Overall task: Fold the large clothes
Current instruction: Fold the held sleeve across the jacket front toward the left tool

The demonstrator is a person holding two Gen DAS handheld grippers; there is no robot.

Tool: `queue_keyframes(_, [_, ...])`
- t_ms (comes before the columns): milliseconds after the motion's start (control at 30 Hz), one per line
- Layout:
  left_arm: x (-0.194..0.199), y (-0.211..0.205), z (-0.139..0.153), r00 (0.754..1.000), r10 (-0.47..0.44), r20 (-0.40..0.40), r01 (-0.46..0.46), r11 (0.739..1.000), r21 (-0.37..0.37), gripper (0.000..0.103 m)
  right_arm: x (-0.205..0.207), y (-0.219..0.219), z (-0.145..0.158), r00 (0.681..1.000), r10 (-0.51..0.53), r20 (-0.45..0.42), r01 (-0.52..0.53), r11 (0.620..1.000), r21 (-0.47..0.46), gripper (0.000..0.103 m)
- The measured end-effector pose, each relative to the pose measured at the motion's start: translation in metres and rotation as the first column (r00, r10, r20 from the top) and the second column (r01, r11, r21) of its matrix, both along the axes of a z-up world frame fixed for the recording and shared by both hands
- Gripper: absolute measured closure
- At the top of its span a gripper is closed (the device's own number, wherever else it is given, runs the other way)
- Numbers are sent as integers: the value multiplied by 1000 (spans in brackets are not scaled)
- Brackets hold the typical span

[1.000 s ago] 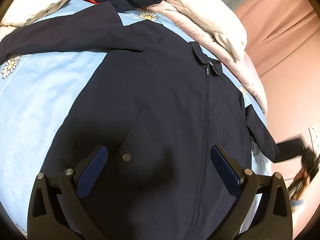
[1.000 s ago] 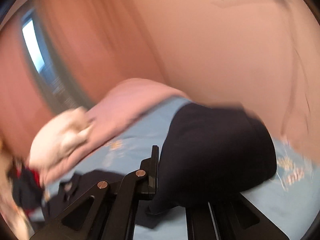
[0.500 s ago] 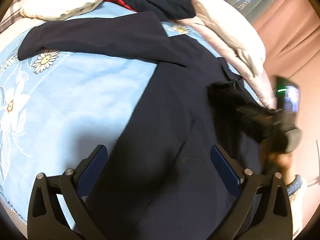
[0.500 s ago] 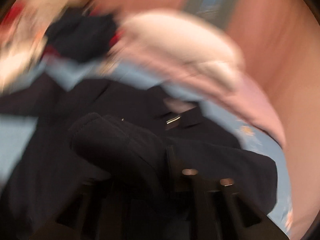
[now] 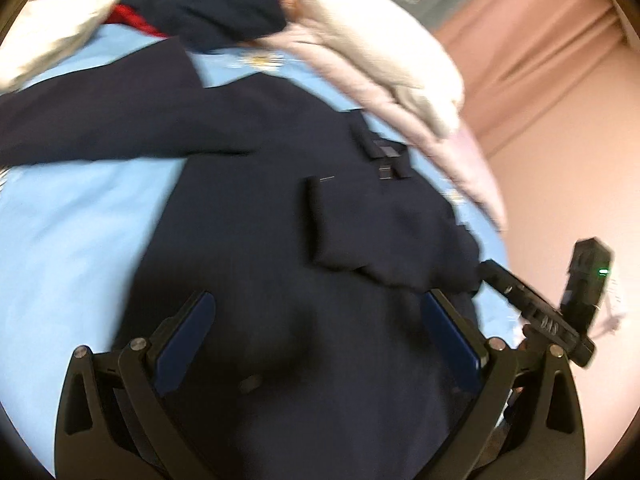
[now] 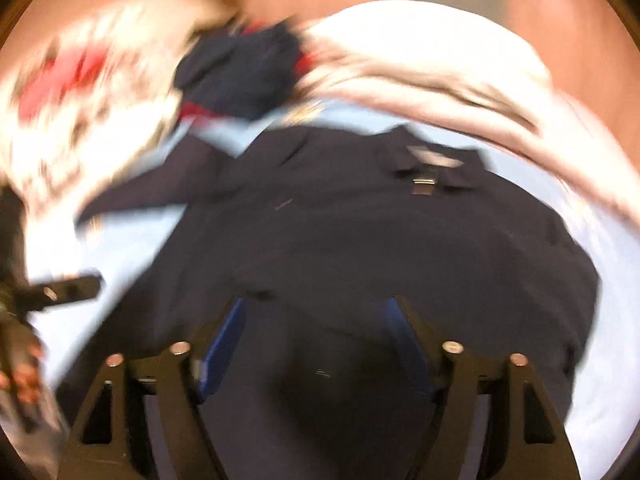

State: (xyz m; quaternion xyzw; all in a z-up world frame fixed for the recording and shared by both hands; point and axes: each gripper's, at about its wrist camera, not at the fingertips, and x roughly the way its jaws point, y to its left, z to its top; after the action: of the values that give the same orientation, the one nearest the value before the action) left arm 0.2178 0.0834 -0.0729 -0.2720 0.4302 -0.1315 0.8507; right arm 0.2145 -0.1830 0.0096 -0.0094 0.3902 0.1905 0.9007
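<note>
1. A light blue bed sheet printed with daisies spreads under everything; it also shows pale at the edges of the right wrist view.
2. A dark navy jacket lies flat on the sheet, front up, collar toward the far side. In the right wrist view the jacket fills the middle of the frame.
3. One sleeve stretches out to the left across the sheet. The other sleeve lies folded across the chest of the jacket.
4. A heap of white and pink bedding sits along the far right edge of the bed, just beyond the collar.
5. Another dark garment with a red edge is bunched at the far end, beside a white cloth.
6. The left gripper hovers over the lower part of the jacket, jaws spread wide, nothing between them.
7. The right gripper is likewise over the jacket, jaws apart and empty; the view is blurred.
</note>
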Motion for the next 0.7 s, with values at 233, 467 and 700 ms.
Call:
queue_keyframes(233, [69,-48,-8,988,-157,13,155,963,-220,3,41,-168,3,882,-456,-117,470,870,149,20])
queue_keyframes(467, [109,-81,-44,978,-197,-66,192,978,-79,17,114,-195,-22,816,-533,-223,562,821,96,21])
queue_keyframes(700, [115,-68,-71,984,-149,-100,155,986,56,20,135,-205,-44,833,-458,-310,480,877,-7,64])
